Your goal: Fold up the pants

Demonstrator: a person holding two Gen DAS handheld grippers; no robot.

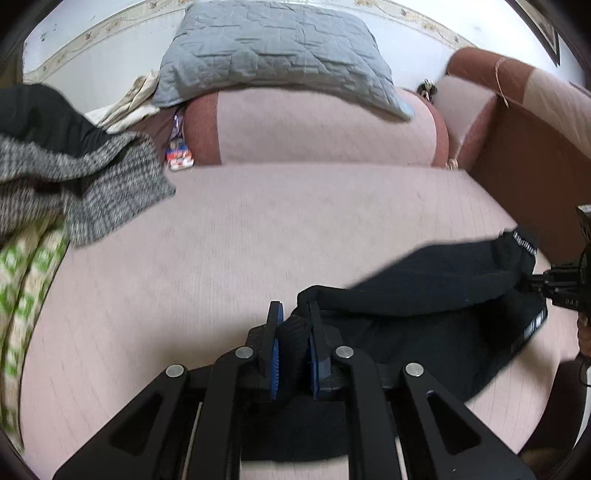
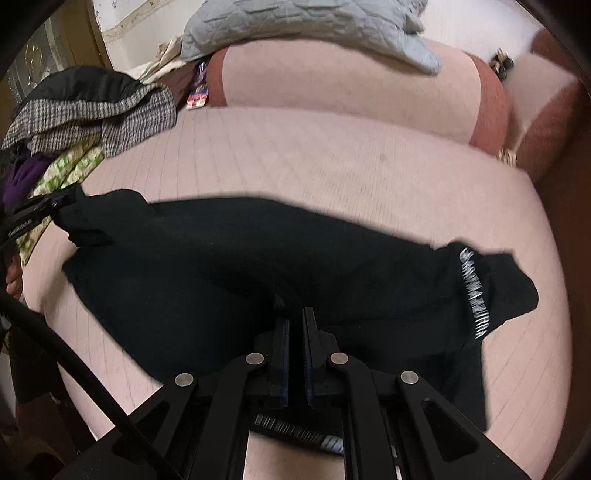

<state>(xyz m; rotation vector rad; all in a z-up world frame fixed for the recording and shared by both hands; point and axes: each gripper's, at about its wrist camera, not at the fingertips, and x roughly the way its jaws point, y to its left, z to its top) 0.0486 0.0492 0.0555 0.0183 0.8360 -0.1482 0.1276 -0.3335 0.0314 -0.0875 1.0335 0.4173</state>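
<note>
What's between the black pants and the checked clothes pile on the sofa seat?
Nothing: bare pink seat cushion separates the black pants from the checked clothes pile. Clearest in the left wrist view.

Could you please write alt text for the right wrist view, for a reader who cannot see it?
The right gripper is shut on black pants spread across a pale pink sofa seat, while the left gripper pinches the pants' far left end. A grey quilted pillow tops the backrest, and a pile of clothes lies at the left.
</note>
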